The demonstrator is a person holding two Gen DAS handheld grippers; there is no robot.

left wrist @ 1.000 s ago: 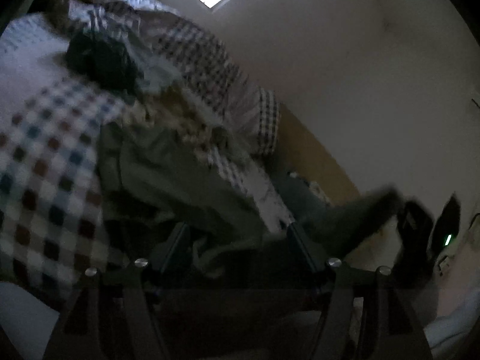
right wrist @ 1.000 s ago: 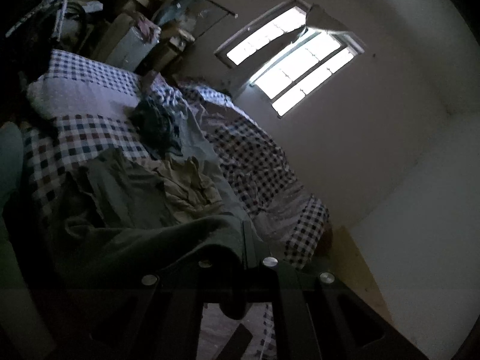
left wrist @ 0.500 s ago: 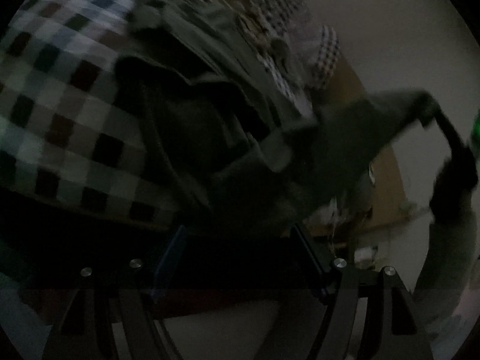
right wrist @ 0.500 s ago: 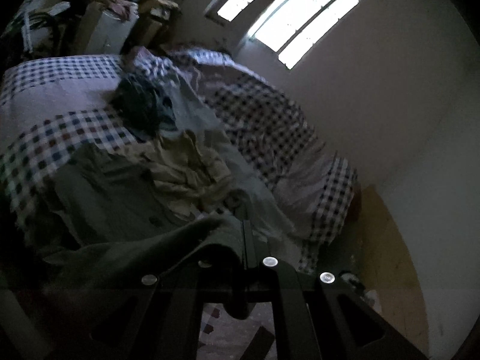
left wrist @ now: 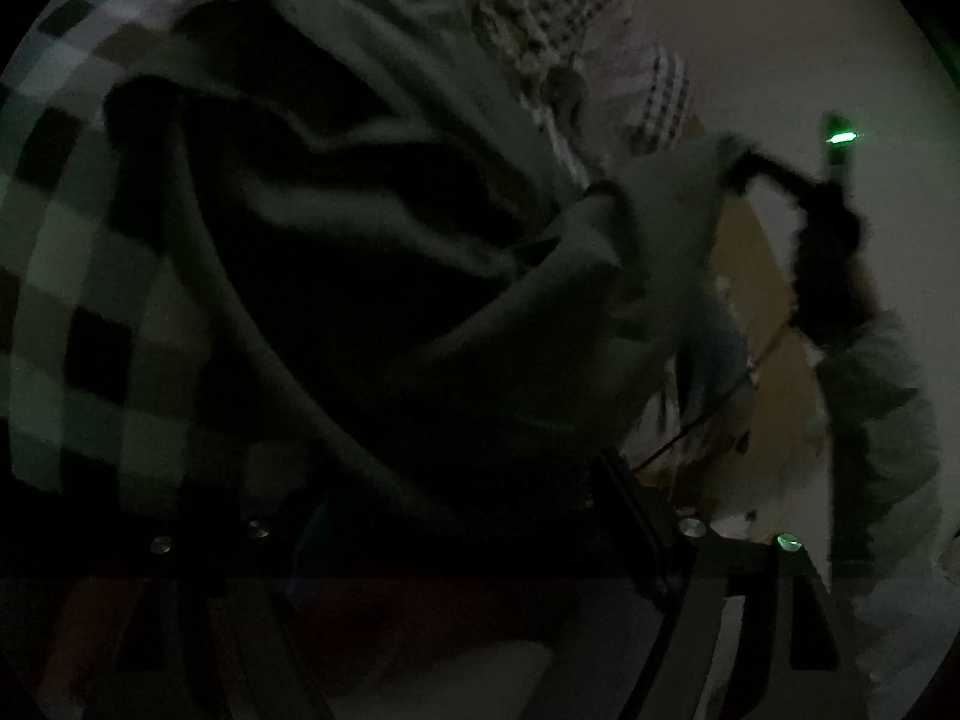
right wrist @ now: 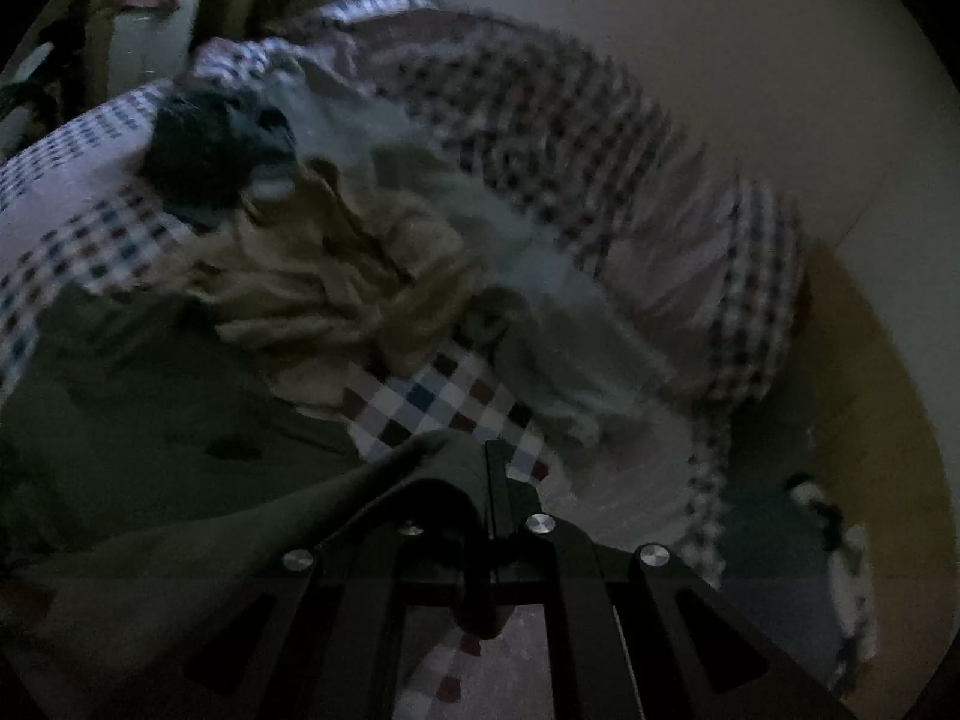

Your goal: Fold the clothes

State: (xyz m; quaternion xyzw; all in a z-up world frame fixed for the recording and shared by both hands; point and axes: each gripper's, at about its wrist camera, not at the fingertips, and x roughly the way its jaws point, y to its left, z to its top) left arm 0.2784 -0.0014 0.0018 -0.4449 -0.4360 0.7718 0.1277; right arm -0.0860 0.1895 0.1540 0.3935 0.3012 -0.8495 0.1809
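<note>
An olive green garment (left wrist: pixel 540 312) lies crumpled on the checked bedspread (left wrist: pixel 54 240) and fills the left wrist view. My left gripper (left wrist: pixel 438 480) sits low and close over its dark folds. Its jaws stand wide and are opening, with cloth bulging between them and no clear grip. Only one of its fingers (left wrist: pixel 630 480) shows plainly. My right gripper (right wrist: pixel 487 462) is shut on an edge of the green garment (right wrist: pixel 150 420), which drapes off to the left. In the left wrist view the right gripper (left wrist: pixel 741 168) holds that edge stretched up and to the right.
A beige garment (right wrist: pixel 336 264), a dark garment (right wrist: pixel 204 156) and a pale one (right wrist: pixel 540 312) lie heaped on the bedspread (right wrist: pixel 432 402). A person's sleeve (left wrist: pixel 876 420) is behind the right gripper. Yellow floor (right wrist: pixel 870 360) and a white wall border the bed; boxes (right wrist: pixel 150 18) stand behind.
The left gripper has dropped closer to the green garment, which now fills its view. The right gripper has swung across and down with the garment's edge, so the window has slid nearly out of frame.
</note>
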